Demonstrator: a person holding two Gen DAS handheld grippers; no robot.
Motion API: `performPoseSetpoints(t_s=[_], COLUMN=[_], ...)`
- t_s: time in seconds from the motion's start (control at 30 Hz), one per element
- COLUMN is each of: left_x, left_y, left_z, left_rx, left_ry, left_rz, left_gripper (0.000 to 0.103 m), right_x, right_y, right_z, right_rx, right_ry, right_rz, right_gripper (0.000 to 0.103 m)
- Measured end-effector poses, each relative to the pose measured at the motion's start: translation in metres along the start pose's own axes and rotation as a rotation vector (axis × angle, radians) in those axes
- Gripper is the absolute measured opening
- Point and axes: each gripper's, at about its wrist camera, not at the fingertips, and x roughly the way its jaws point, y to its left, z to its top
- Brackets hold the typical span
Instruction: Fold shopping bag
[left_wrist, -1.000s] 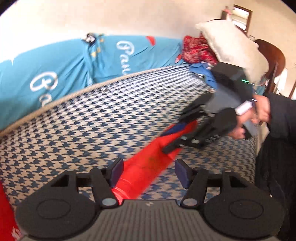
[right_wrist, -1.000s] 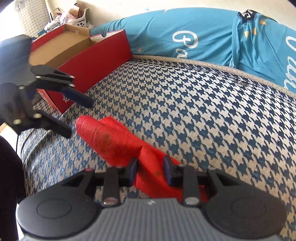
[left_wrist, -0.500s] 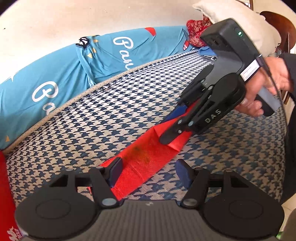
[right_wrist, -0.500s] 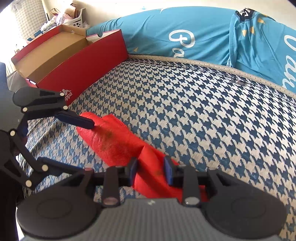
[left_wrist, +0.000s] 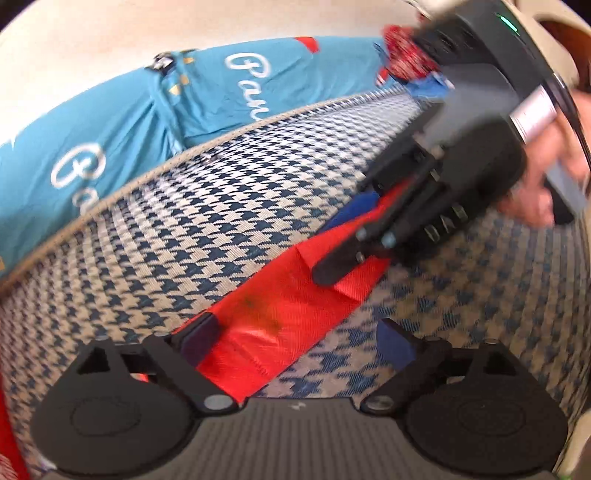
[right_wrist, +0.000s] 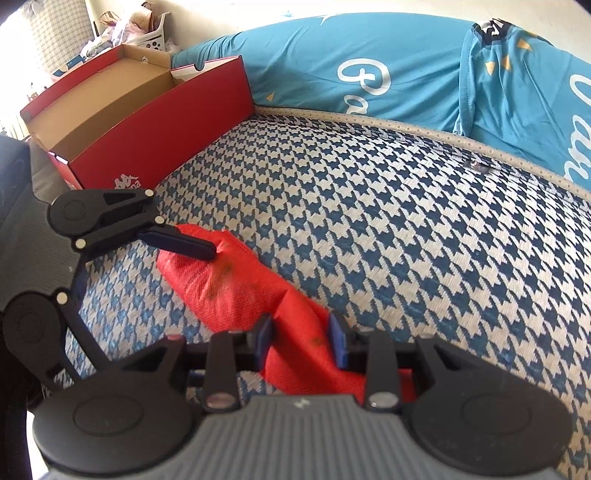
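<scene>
Houndstooth mattress (right_wrist: 369, 206), blue bedding behind. The red shopping bag (right_wrist: 236, 284) lies flat on it as a narrow strip: light, limp fabric, best pinched at the ends. Left hand-held gripper (left_wrist: 295, 338) is opening wide around one end; right hand-held gripper (right_wrist: 301, 332), pads beside the bunched end, is opening.

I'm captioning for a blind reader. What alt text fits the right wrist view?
The right gripper, jaws opening, straddles a folded red shopping bag on a houndstooth mattress; the left gripper spreads wide around its far end.
</scene>
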Motion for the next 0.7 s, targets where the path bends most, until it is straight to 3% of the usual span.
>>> performPoseSetpoints(t_s=[0.1, 0.47, 0.7], left_x=[-0.001, 0.005, 0.007], left_y=[0.013, 0.010, 0.018], left_z=[0.000, 0.002, 0.003], left_rx=[-0.126, -0.216, -0.324], left_ry=[-0.026, -0.024, -0.043], left_rz=[-0.051, -0.013, -0.018], left_gripper=[0.092, 0.092, 0.092], right_x=[-0.001, -0.022, -0.043], right_y=[-0.001, -0.005, -0.028], right_z=[0.000, -0.003, -0.013], right_rx=[-0.005, -0.043, 0.056], right_ry=[-0.002, -0.032, -0.083], right_rz=[-0.002, -0.036, -0.057], right_gripper=[0.037, 0.037, 0.036])
